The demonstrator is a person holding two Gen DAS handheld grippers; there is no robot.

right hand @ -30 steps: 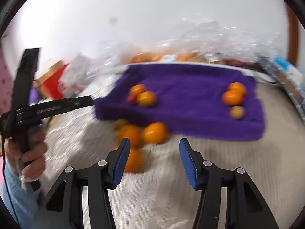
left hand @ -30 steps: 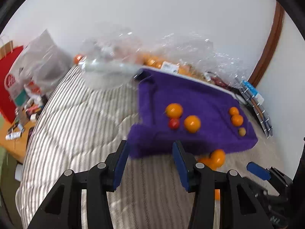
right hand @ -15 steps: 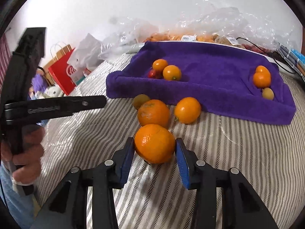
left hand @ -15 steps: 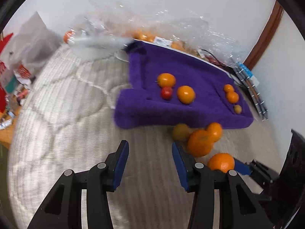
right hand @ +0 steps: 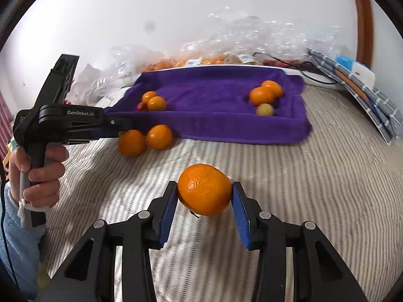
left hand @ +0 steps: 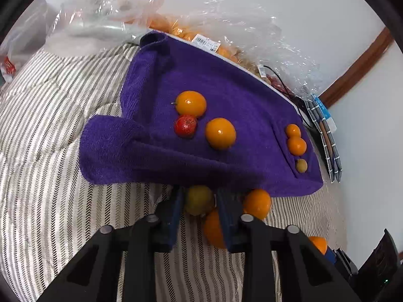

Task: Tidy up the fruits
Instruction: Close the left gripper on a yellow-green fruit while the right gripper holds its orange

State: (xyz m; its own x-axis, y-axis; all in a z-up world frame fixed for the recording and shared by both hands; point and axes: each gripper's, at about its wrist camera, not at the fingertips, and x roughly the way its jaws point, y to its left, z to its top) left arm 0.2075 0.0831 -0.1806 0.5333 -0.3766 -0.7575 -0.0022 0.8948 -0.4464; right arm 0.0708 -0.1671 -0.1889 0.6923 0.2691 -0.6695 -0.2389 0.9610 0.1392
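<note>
Now lifted, the mandarin (right hand: 204, 189) sits clamped in the right hand-held gripper (right hand: 205, 210); the "GenRobot.AI"-marked left hand-held gripper (left hand: 197, 217) closes around a greenish fruit (left hand: 199, 200).

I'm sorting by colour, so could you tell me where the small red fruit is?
In the left wrist view the red fruit lies on the purple towel, left of centre, touching one orange fruit and beside another.

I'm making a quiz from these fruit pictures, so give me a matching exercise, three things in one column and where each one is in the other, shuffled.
Things:
1. big orange
2. yellow-green fruit
3. red fruit

Places:
A. on the purple towel
B. between the right gripper's pads
C. between the left gripper's closing jaws

Pairs: 1-B, 2-C, 3-A
</note>
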